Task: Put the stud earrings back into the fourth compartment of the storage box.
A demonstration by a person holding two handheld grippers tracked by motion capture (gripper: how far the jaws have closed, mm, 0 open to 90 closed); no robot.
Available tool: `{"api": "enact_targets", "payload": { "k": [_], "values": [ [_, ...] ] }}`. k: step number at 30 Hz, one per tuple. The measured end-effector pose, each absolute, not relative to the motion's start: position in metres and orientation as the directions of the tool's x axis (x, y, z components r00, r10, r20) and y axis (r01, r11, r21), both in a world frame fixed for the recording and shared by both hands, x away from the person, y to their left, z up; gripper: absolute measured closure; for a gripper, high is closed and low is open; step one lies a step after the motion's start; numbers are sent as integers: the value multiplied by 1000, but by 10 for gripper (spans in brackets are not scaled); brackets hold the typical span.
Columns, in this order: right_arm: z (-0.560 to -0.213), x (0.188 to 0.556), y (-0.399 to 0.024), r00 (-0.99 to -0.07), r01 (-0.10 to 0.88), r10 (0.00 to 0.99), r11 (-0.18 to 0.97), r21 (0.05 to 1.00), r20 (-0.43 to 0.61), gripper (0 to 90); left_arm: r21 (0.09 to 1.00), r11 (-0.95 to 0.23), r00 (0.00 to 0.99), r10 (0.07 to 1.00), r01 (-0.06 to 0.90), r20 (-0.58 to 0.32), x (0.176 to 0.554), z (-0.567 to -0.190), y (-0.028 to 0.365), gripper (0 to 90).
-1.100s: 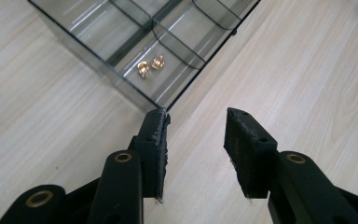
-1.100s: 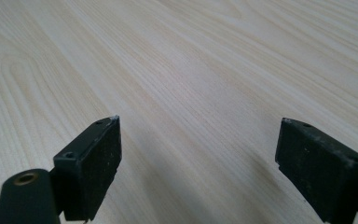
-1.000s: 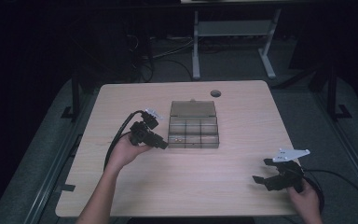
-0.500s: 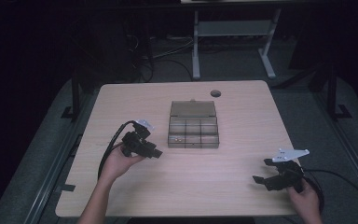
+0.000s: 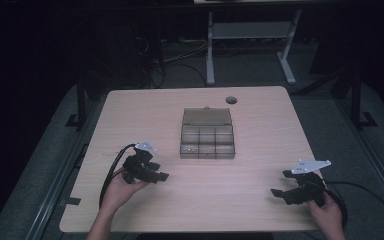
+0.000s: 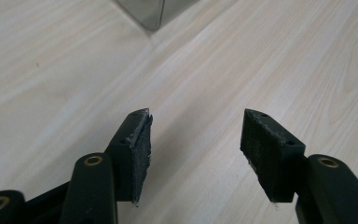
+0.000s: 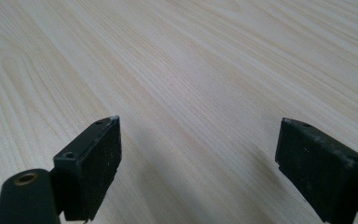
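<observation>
A smoky clear plastic compartment box (image 5: pixel 207 133) lies in the middle of the wooden table (image 5: pixel 260 125), its lid folded back toward the far side. My left gripper (image 5: pixel 159 175) is held low over the table's front left, below and left of the box, jaws apart with nothing between them. In the left gripper view the left gripper (image 6: pixel 195 135) stands open over bare wood, and a corner of the box (image 6: pixel 154 11) shows at the top. My right gripper (image 5: pixel 278 192) rests near the front right edge, open and empty. The right gripper (image 7: pixel 199 140) faces bare tabletop.
A round cable hole (image 5: pixel 231 100) sits in the table behind the box. Black cables trail from both grippers off the front edge. Beyond the table are a white metal stand (image 5: pixel 250 35) and dark floor.
My left gripper has drawn back from the box's left side toward the front left of the table. The right gripper has stayed in place.
</observation>
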State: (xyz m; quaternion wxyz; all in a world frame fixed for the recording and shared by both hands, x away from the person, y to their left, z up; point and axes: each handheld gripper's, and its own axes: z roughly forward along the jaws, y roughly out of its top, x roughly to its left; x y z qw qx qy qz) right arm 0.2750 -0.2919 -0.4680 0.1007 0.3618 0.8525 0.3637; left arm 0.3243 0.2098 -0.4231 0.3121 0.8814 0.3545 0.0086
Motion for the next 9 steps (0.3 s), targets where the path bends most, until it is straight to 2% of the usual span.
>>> {"api": "enact_targets", "payload": {
  "k": [9],
  "values": [
    [-468, 274, -290, -725, 538, 682, 480, 692, 91, 139, 585, -496, 709, 675, 642, -205, 299, -436, 228, 349]
  ]
}}
